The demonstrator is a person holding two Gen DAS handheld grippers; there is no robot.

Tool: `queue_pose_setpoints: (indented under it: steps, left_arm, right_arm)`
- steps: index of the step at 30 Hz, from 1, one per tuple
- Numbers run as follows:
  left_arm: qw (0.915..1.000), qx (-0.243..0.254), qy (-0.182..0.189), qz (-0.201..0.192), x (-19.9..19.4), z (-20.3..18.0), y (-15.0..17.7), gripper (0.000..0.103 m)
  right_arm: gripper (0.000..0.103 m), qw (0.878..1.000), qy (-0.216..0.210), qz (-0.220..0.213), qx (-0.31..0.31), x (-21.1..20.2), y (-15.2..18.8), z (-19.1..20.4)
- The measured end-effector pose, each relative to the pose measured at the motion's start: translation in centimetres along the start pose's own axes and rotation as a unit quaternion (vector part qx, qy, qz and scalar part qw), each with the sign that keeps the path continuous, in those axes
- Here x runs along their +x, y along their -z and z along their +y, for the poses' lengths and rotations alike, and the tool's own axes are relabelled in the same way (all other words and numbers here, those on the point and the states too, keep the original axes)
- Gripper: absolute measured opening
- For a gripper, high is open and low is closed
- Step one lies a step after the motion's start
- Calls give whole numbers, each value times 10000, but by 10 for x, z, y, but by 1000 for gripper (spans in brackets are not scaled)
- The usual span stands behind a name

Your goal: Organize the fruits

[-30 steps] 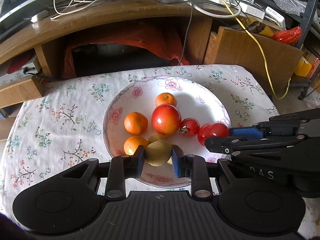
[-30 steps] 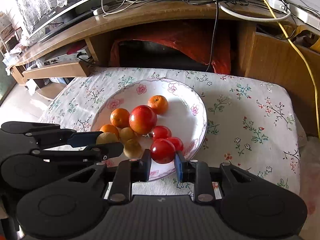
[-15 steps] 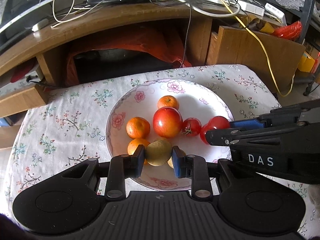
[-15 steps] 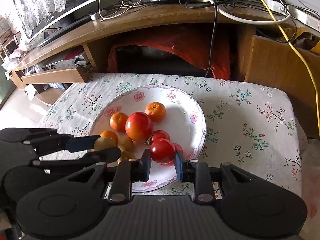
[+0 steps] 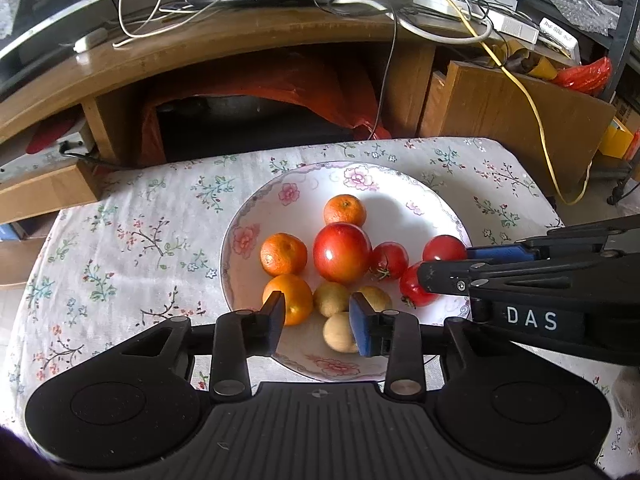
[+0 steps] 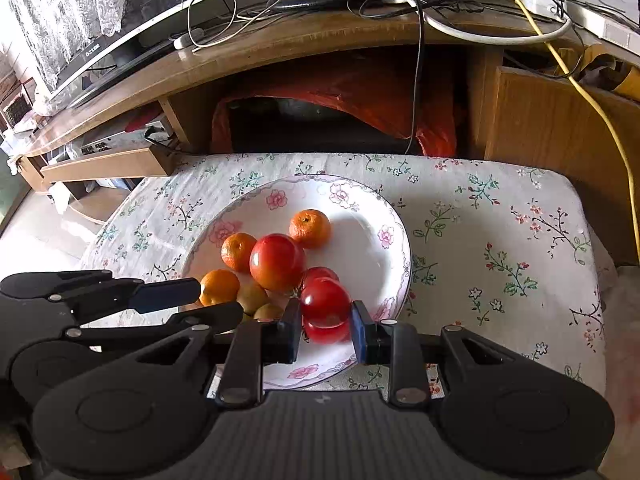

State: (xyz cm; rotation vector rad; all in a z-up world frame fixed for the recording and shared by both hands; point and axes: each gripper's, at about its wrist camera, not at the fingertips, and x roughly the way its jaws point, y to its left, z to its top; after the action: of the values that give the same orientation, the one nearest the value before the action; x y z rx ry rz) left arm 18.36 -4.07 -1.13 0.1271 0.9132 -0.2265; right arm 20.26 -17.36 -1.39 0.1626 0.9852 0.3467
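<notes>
White china with a pink flower border, the plate [image 5: 256, 216] sits mid-table on a flowered cloth [image 5: 132, 240] and carries the whole gathered crop. At its left edge lie two oranges [image 5: 283, 253], one behind the other, with a third orange [image 5: 344, 210] farther back. Just right of them the big red apple [image 5: 342, 253] holds the centre, touching a small tomato [image 5: 389, 255] on its right side.

In front, the left tongs [image 5: 316, 322] hang over the near rim with their jaws wide apart and nothing between them. A pale brown fruit, probably a kiwi [image 5: 338, 333], lies on the plate just inside the right pad, and two more like it sit behind; its resting place suggests it has been set down there to keep the brown fruit together.

Farther right, the right tongs [image 6: 325, 326] reach in from the side, jaws narrow and closed on a red tomato [image 6: 325, 302], held just above another tomato [image 6: 326, 332] near the plate's right rim. The grip looks aimed at lowering this one beside its own kind, reds grouped on the right.

The sorting appears nearly finished. Round fruit on a shallow plate may roll once released, so a low, gentle release seems wise. Behind the table stands a wooden desk [image 5: 240, 52] strewn with cables.
</notes>
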Motion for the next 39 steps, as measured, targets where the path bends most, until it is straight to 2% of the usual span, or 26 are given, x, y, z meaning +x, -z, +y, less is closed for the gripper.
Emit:
queue_pose_setpoints:
  steps: [5,7,8,12,17,29,32,39]
  left_arm:
    - [10000,-20,-26,-50,-4,0,-1,47]
    - [10000,-36,-27,-71,-6,1,-1,51]
    - [10000,-41,-4,-82,-7,1,0,56]
    - [9999,9,-4,-143,-12,-2,0,59]
    - [9995,142,-233,-179,-17,-5,6,64]
    - [9983,-34,-540,-220,-27,-2,18,73]
    - [9977,-77,-638,-230,-30,-3,20,82]
    - [9962,-188,-804,-292,-38,-3,27,89]
  right_arm:
    - [28,10000,4,-82,24,-3,0,1]
    - [28,9999,-13,-118,38,-6,-1,1]
    - [28,9999,-22,-138,51,-8,-1,1]
    - [29,9991,-238,-226,263,-16,-2,-2]
    - [29,9994,-69,-334,88,-26,-1,8]
    - [30,9997,133,-202,59,-35,17,9]
    - [33,9997,149,-187,35,-37,21,11]
    - [34,9996,235,-111,86,-41,32,11]
